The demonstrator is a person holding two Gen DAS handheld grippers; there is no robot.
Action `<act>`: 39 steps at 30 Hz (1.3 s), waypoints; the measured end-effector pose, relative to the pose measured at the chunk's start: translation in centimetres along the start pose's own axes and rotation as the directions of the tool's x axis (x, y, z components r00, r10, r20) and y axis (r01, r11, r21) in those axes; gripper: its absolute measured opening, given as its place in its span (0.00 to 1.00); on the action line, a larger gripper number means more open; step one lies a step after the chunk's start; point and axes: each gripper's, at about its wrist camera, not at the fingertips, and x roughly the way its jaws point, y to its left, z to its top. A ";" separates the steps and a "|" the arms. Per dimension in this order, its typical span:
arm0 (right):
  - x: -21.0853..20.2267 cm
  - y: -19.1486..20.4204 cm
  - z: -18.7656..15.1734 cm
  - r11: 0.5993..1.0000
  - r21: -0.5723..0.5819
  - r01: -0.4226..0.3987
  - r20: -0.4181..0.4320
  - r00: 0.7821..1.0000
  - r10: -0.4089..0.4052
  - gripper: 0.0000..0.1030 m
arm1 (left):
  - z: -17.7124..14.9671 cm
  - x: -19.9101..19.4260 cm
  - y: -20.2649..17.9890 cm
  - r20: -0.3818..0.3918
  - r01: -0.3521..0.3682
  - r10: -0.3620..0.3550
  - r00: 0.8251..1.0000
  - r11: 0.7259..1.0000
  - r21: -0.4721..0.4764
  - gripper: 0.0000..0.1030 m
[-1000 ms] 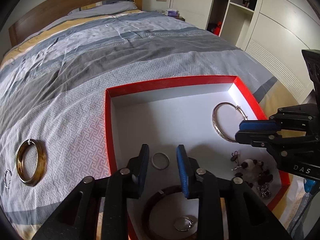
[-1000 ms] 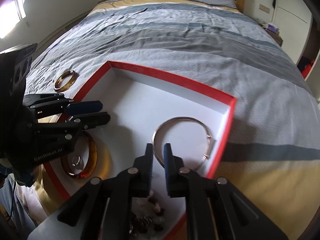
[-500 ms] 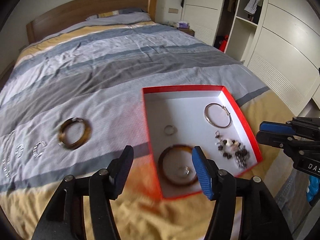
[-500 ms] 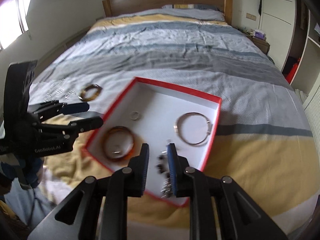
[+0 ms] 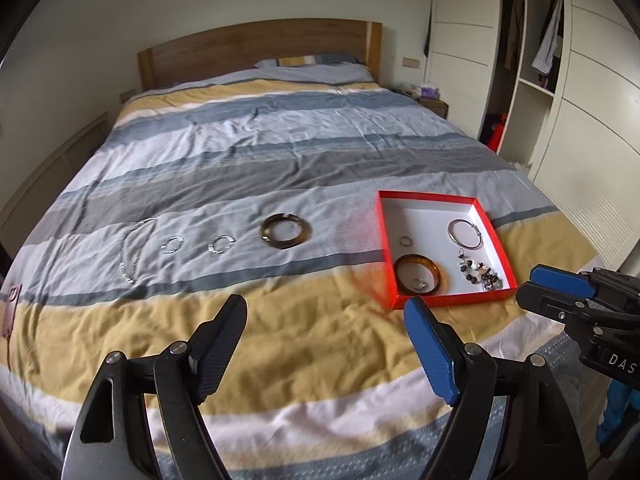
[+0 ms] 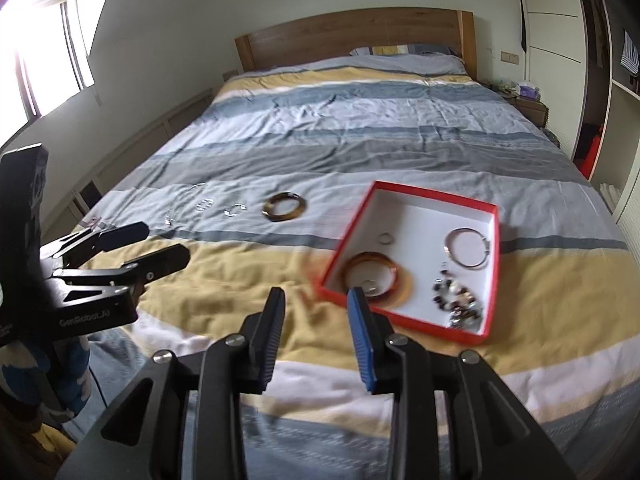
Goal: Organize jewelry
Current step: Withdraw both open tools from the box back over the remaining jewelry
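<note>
Nearest, the left gripper hangs above the striped duvet with jaws spread wide, holding nothing; the right gripper is likewise parted and empty. Beyond, right, the red box holds an amber bangle, silver bangle, small ring and what seem beads. Farther left lies a dark bangle.

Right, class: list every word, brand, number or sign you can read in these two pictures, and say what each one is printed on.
"DAS": white letters on the body of the right gripper, cut off by the picture's edge.
"GenRobot.AI": on the body of the left gripper, soft but readable.
Small print below it, at the picture's edge: too blurred to read.
Pale loop shapes on the bedspread: not readable as letters.
</note>
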 end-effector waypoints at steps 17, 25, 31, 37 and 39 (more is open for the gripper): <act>-3.3 9.6 -2.2 0.997 -0.059 -0.056 0.038 0.998 0.058 0.35 | -4.5 -10.3 6.6 0.135 -0.095 0.110 0.985 0.989 -0.115 0.82; -4.6 11.3 -3.0 0.996 -0.063 -0.070 0.049 0.996 0.073 0.35 | -5.7 -13.0 7.5 0.182 -0.129 0.153 0.971 0.982 -0.140 0.84; -4.8 12.5 -3.1 0.994 -0.077 -0.078 0.058 0.995 0.083 0.35 | -6.3 -14.4 8.3 0.216 -0.163 0.195 0.957 0.974 -0.159 0.86; -4.6 12.7 -3.1 0.994 -0.078 -0.082 0.060 0.994 0.087 0.36 | -6.5 -14.6 8.6 0.222 -0.169 0.204 0.953 0.971 -0.167 0.86; -4.5 12.8 -3.1 0.994 -0.077 -0.079 0.057 0.995 0.084 0.36 | -6.6 -14.4 8.7 0.214 -0.177 0.211 0.954 0.970 -0.166 0.86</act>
